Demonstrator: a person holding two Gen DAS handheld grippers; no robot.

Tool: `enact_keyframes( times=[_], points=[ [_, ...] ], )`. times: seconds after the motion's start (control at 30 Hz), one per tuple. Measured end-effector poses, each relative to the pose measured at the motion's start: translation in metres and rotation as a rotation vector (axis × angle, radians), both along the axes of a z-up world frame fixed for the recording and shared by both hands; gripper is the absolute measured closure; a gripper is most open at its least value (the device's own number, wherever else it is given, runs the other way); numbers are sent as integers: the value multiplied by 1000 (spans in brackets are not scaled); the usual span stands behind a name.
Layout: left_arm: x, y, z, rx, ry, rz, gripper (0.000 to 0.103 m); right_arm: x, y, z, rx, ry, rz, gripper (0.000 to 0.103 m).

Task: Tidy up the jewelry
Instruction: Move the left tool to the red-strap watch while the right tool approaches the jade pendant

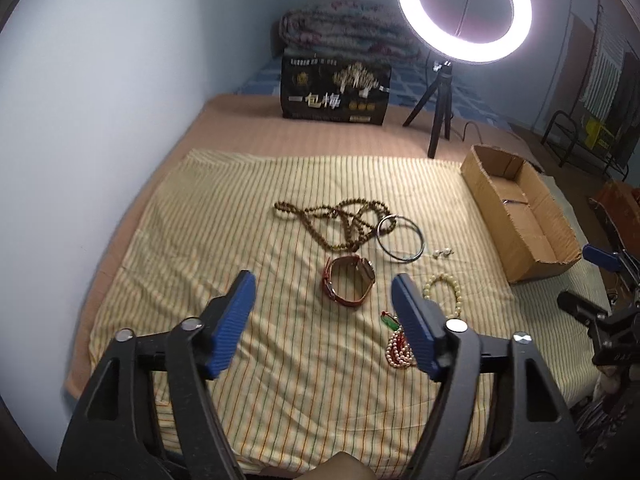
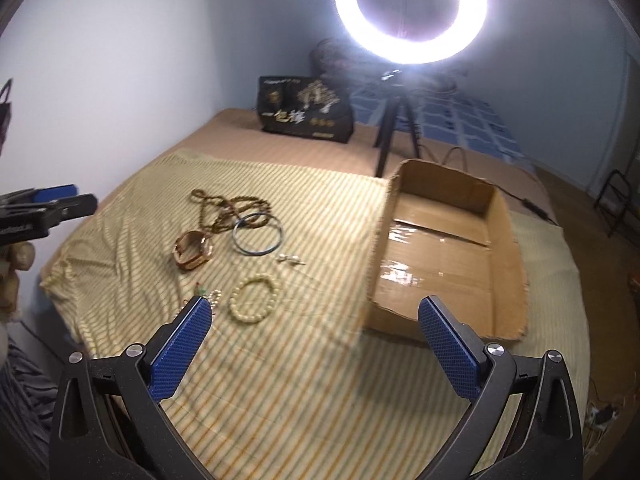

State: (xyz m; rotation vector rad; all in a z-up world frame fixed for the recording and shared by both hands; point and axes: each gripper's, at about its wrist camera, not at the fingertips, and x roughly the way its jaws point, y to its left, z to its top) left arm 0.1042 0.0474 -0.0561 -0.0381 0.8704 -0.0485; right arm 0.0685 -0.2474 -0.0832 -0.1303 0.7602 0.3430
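Cardboard box, empty and open-topped, waits on the striped cloth as sorting begins. Left of the box lie a brown bead necklace, metal bangle, leather-strapped watch, cream bead bracelet and a pink bead strand. Left gripper, jaws parted and empty, hovers nearest the watch; right gripper gapes wide, holding nothing. Best approach: straddle the watch's strap squarely before closing.
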Motion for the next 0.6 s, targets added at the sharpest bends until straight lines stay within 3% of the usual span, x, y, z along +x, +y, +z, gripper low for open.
enact_keyframes(
  times=[0.07,0.2,0.27,0.4,0.6],
  points=[
    [7,0,-6,4,20,-1,39,4,5,-4,4,24,27,7],
    [18,-2,-16,4,51,-23,45,15,19,-15,21,84,72,9],
    [27,-4,-24,0,78,-36,48,19,29,-19,18,108,108,20],
    [43,0,-42,-34,143,-37,60,29,51,-31,17,162,208,29],
    [68,13,-68,-96,224,-23,65,43,82,-53,-5,224,330,49]
  ],
)
